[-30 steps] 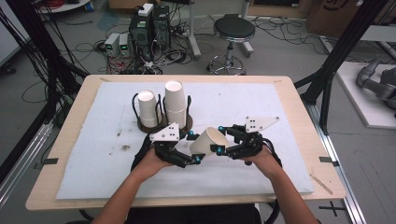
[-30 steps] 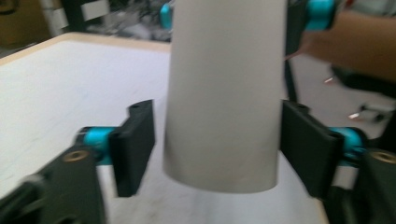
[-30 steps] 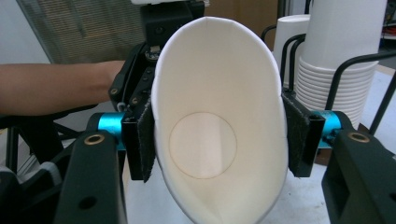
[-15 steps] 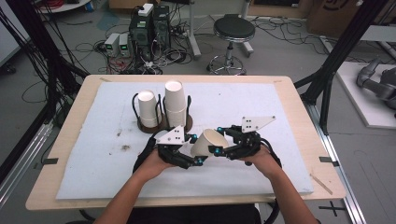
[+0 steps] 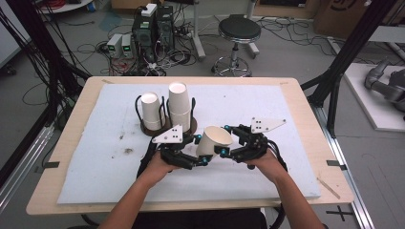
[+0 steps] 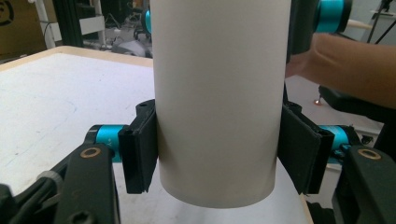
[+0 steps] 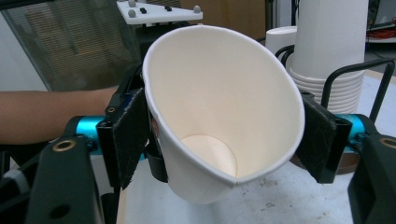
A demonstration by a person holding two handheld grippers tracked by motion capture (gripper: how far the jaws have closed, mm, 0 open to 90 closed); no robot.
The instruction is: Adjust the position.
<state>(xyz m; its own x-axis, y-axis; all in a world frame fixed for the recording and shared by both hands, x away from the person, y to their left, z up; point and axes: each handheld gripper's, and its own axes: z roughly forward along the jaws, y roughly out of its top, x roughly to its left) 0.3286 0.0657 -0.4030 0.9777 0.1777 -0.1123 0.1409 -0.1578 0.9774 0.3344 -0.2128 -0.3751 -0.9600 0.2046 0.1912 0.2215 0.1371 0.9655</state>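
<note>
I have the left gripper (image 5: 203,155) clamped on the lower body of a white paper cup (image 5: 213,141), just right of centre in the high view and raised off the desk (image 5: 86,200). In the left gripper view its pads (image 6: 140,151) press flat on both sides of the cup wall (image 6: 219,98), so this hand carries the cup.

The right gripper (image 5: 228,141) sits at the cup's mouth end with its jaws standing wide; they have just been opening further. In the right gripper view the rim (image 7: 224,109) lies between the pads (image 7: 128,135), and the pad at the right of that frame seems to stand just off the rim, so I judge this grip to be letting go rather than holding. That reads to me as a handover: one hand takes the narrow end while the other frees the wide end.

The cup is tilted, mouth toward the right of the high view and slightly upward. It is plain white outside, cream inside, empty, with a rolled rim and a round flat bottom.

Above and left of it in the high view stands a wire cup holder (image 5: 143,126) with two stacks of upturned cups (image 5: 179,105), probably where this cup belongs or came from.
</note>
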